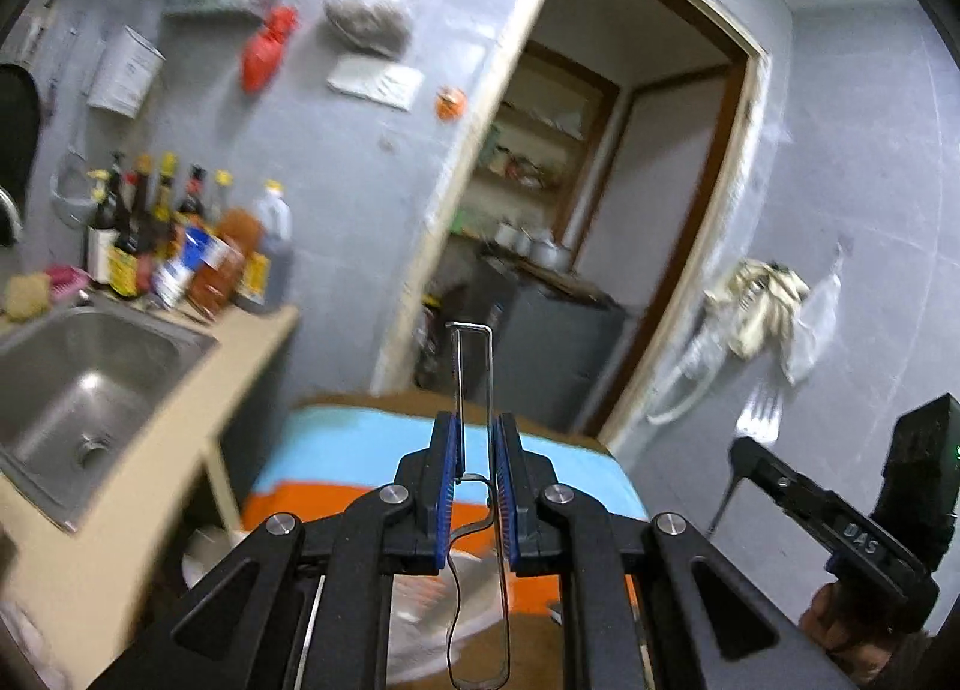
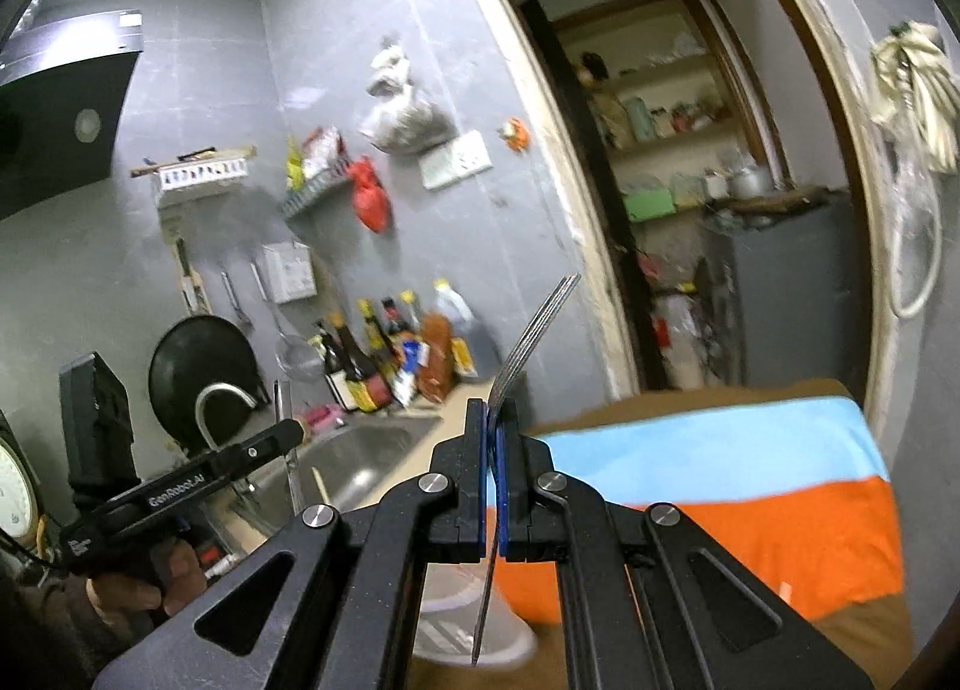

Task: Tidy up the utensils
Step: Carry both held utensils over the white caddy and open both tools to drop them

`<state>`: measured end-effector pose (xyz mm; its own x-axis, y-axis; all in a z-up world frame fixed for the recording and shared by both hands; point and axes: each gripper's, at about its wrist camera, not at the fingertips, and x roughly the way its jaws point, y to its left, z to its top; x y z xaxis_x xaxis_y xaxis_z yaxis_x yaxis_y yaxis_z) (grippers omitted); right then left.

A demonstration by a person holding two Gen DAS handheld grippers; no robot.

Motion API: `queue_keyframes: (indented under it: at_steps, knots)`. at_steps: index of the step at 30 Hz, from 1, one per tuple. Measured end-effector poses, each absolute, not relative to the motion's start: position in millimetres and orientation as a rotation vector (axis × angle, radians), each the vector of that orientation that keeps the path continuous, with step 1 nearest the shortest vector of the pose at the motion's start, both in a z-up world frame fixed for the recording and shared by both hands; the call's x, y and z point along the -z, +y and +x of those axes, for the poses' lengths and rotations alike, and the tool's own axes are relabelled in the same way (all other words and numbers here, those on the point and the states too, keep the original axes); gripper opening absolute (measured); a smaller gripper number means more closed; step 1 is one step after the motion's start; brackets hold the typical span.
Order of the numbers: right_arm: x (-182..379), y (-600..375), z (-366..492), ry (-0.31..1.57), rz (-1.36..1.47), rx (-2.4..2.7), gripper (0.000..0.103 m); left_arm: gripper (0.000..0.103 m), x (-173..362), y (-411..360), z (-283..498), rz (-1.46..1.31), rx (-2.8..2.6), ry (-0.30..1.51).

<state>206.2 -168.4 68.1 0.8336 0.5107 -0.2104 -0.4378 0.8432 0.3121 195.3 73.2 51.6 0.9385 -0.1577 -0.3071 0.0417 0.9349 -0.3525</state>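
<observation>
My left gripper [image 1: 477,420] is shut on a thin metal wire utensil [image 1: 473,366]. Its narrow squared loop stands up past the blue pads [image 1: 453,450], and its curved lower end hangs below them. In the right wrist view the left gripper [image 2: 291,433] is at the left, held by a hand, with the wire utensil [image 2: 292,468] upright in it. My right gripper [image 2: 495,408] is shut on a metal fork [image 2: 534,330], tines up and handle pointing down. In the left wrist view the right gripper [image 1: 744,450] and the fork's tines [image 1: 762,417] are at the right. Both grippers are held high above the table.
A table with a blue and orange cloth [image 1: 360,450] lies below and ahead. A steel sink [image 1: 90,390] with sauce bottles [image 1: 180,246] behind it is to the left, and a black wok [image 2: 204,372] leans behind the tap. A pale container [image 2: 468,618] is under the grippers. A doorway [image 1: 630,150] opens ahead.
</observation>
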Motion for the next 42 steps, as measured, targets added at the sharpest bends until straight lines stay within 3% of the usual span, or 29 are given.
queue_keyframes:
  at_steps: [13, 25, 39, 42]
  knots:
    - [-61.5, -87.3, 216.3, 0.243, 0.195, -0.466, 0.003, 0.012, -40.7, 156.1, 210.3, -0.404, 0.016, 0.282]
    - [-9.4, -68.2, 227.3, 0.321, 0.126, -0.384, 0.003, 0.012, 2.2, 149.4, 228.2, -0.341, 0.059, 0.323]
    - [3.5, -69.9, 233.7, 0.397, 0.135, -0.374, 0.003, 0.013, 14.9, 138.5, 227.6, -0.275, 0.096, 0.356]
    - [5.2, -71.4, 232.8, 0.407, 0.141, -0.370, 0.007, 0.013, 15.7, 142.1, 226.5, -0.297, 0.104, 0.373]
